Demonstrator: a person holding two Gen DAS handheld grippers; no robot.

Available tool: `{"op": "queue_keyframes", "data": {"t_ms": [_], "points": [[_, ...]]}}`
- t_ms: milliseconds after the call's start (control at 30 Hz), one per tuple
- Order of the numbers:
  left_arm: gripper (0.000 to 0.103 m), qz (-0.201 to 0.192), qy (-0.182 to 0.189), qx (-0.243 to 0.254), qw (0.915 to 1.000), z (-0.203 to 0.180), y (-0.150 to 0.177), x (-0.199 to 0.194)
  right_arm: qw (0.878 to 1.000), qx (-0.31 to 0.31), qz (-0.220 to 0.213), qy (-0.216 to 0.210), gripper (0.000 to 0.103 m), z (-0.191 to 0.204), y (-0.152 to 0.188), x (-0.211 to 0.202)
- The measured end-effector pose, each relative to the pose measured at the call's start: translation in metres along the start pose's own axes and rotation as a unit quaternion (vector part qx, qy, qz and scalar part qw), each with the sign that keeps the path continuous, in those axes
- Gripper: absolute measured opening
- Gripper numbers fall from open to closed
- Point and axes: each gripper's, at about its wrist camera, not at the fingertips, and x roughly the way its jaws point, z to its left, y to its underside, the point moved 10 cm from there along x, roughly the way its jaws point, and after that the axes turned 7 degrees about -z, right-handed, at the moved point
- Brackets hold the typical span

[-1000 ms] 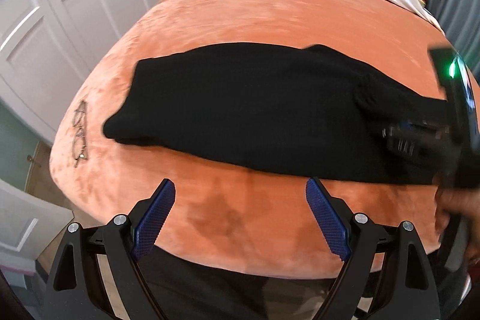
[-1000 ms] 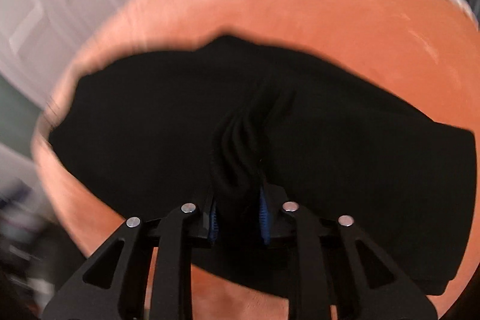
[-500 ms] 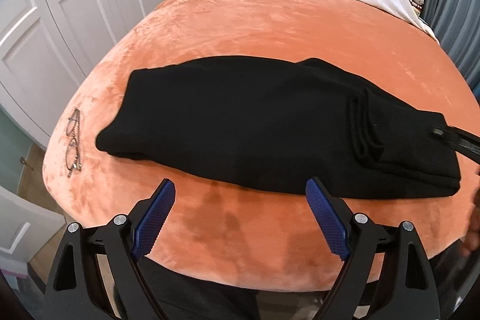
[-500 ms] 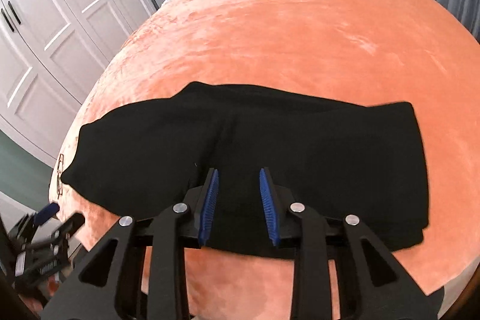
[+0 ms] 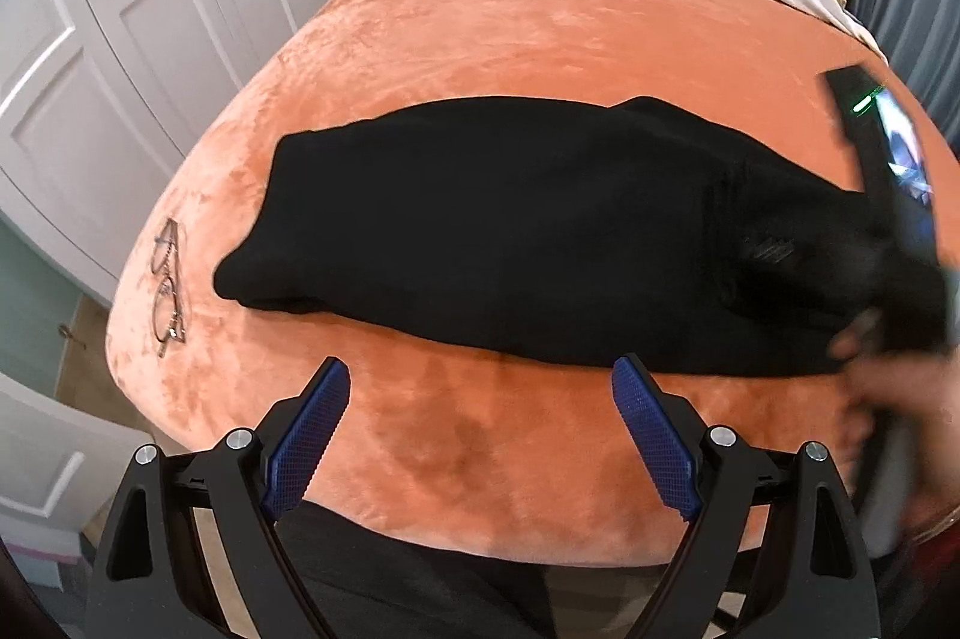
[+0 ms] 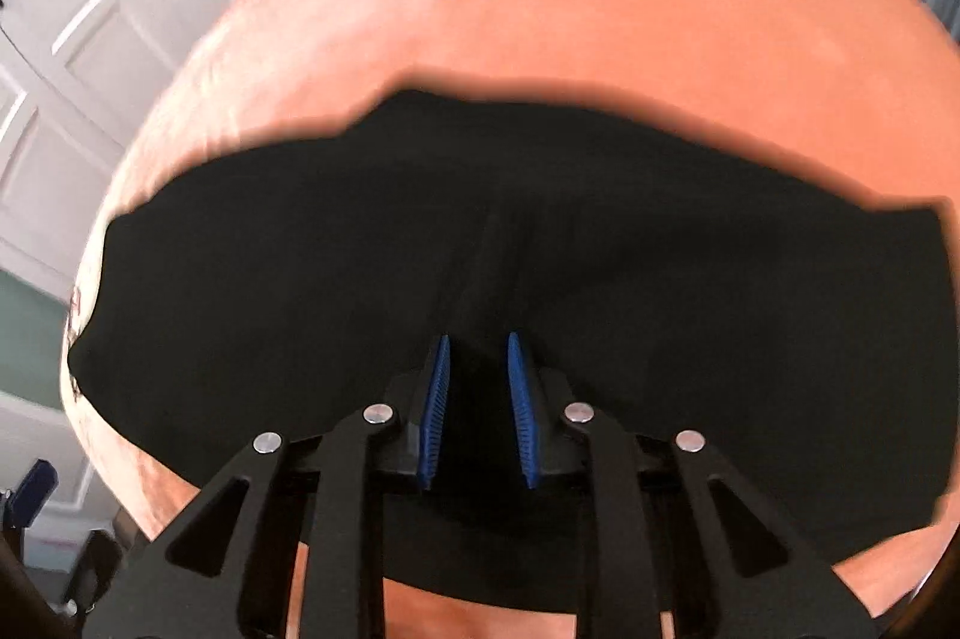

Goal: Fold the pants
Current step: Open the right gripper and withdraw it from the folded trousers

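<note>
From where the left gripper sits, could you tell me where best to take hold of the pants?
Probably the pants' rounded left end, coming in from the near edge of the bed: its thick stacked layers give the open left gripper something to pinch.

The left gripper (image 5: 480,435), a black two-finger frame with blue ribbed pads (image 5: 306,438), tilts steeply downward, its jaws spread wide and nothing between them. The right gripper (image 6: 478,411), of the same build, also points steeply down; its jaws have just been closing and stand narrowly apart over black cloth, though whether the pads press on it cannot be told. In the left wrist view a blurred hand (image 5: 900,399) holds the right gripper's handle.
</note>
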Motion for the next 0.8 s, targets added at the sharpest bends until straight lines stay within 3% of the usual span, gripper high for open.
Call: {"op": "queue_keyframes", "data": {"t_ms": [33,100,200,367,500,567,667,767,800], "points": [[0.087,0.0,0.003,0.0,1.0,-0.002,-0.002,-0.001,0.999,-0.039,0.004,0.02,0.029,0.008,0.0,-0.003],[0.087,-0.005,0.002,0.004,1.0,-0.006,-0.005,-0.005,0.998,-0.059,-0.007,0.015,0.031,0.017,-0.003,-0.014],[0.087,-0.009,-0.006,0.011,0.9999,-0.01,-0.008,-0.01,0.998,0.015,-0.035,-0.048,0.028,0.003,-0.005,-0.045],[0.087,-0.008,-0.01,0.018,0.9998,-0.022,-0.009,-0.016,0.99,0.111,-0.081,-0.016,0.029,-0.087,0.014,-0.098],[0.087,-0.005,-0.013,0.035,0.9993,-0.044,-0.007,-0.017,0.985,0.148,-0.081,0.043,0.031,-0.175,0.049,-0.125],[0.087,-0.003,-0.009,0.042,0.9991,-0.055,-0.006,-0.018,0.982,0.164,-0.075,0.058,0.042,-0.209,0.068,-0.131],[0.087,0.003,-0.003,0.05,0.9987,-0.077,-0.004,-0.019,0.979,0.186,-0.068,0.052,0.045,-0.238,0.082,-0.132],[0.087,0.009,0.005,0.058,0.9982,-0.096,-0.002,-0.021,0.977,0.2,-0.065,0.031,0.059,-0.251,0.088,-0.122],[0.087,0.012,0.006,0.061,0.9981,-0.101,-0.001,-0.021,0.977,0.2,-0.064,0.023,0.059,-0.256,0.092,-0.116]]}}
